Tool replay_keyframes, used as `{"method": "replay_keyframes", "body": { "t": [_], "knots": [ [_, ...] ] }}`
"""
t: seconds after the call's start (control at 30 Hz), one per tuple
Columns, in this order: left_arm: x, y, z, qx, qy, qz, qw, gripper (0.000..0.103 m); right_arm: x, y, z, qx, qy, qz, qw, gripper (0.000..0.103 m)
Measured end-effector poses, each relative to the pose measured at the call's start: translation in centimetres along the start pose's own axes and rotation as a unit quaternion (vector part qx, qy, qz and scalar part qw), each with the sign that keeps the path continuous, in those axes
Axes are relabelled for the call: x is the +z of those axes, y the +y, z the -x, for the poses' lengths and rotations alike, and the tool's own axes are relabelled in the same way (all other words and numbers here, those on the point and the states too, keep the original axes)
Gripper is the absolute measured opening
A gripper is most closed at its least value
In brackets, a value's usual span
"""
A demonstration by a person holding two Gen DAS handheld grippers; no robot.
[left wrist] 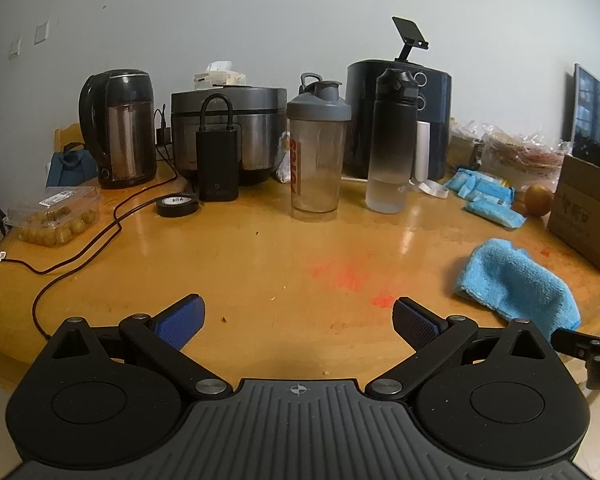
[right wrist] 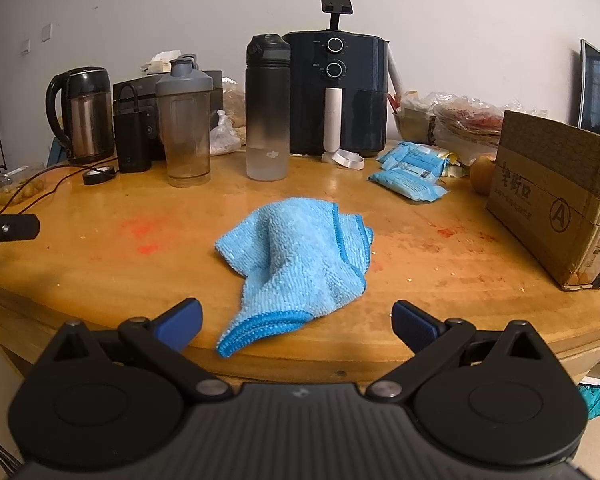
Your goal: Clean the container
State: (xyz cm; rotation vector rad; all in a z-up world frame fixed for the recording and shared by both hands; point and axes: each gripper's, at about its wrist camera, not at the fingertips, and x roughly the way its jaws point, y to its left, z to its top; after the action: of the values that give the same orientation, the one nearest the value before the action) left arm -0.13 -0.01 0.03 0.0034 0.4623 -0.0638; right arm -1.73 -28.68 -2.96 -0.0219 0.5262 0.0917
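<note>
A clear shaker cup (left wrist: 318, 156) with a grey lid stands upright at the back of the wooden table (left wrist: 240, 264); it also shows in the right wrist view (right wrist: 186, 124). A black-to-frosted water bottle (left wrist: 392, 140) stands right of it, also in the right wrist view (right wrist: 268, 108). A crumpled blue cloth (right wrist: 296, 256) lies near the table's front edge, also in the left wrist view (left wrist: 516, 284). My left gripper (left wrist: 298, 322) is open and empty above the table. My right gripper (right wrist: 296, 324) is open and empty, just before the cloth's near corner.
At the back stand a kettle (left wrist: 118, 128), a rice cooker (left wrist: 236, 128), a black power bank (left wrist: 217, 164) and an air fryer (right wrist: 340, 92). A tape roll (left wrist: 178, 204) and cables lie left. Blue packets (right wrist: 412, 172) and a cardboard box (right wrist: 556, 200) sit right. Red stains (left wrist: 344, 276) mark the table.
</note>
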Motion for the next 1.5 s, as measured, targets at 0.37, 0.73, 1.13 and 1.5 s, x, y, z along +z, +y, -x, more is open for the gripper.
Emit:
{"method": "replay_keyframes", "body": {
  "t": [0.37,0.73,1.13,1.5],
  "knots": [
    [0.8,-0.2,-0.8,-0.013,-0.033,-0.005,0.9993,0.103,0.1,0.0,0.0,0.004,-0.007,-0.001,1.000,0.103],
    [2.0,-0.2,-1.7,-0.017,-0.086,-0.011,0.9961,0.103,0.2,0.1,0.2,0.008,-0.018,0.000,1.000,0.103],
    [3.1,-0.3,-3.4,-0.027,-0.116,-0.005,0.9929,0.103,0.1,0.1,0.1,0.011,-0.017,-0.002,1.000,0.103],
    [4.9,0.1,-5.1,-0.010,-0.118,-0.005,0.9930,0.103,0.0,0.0,0.0,0.013,-0.018,-0.005,1.000,0.103]
  ]
}}
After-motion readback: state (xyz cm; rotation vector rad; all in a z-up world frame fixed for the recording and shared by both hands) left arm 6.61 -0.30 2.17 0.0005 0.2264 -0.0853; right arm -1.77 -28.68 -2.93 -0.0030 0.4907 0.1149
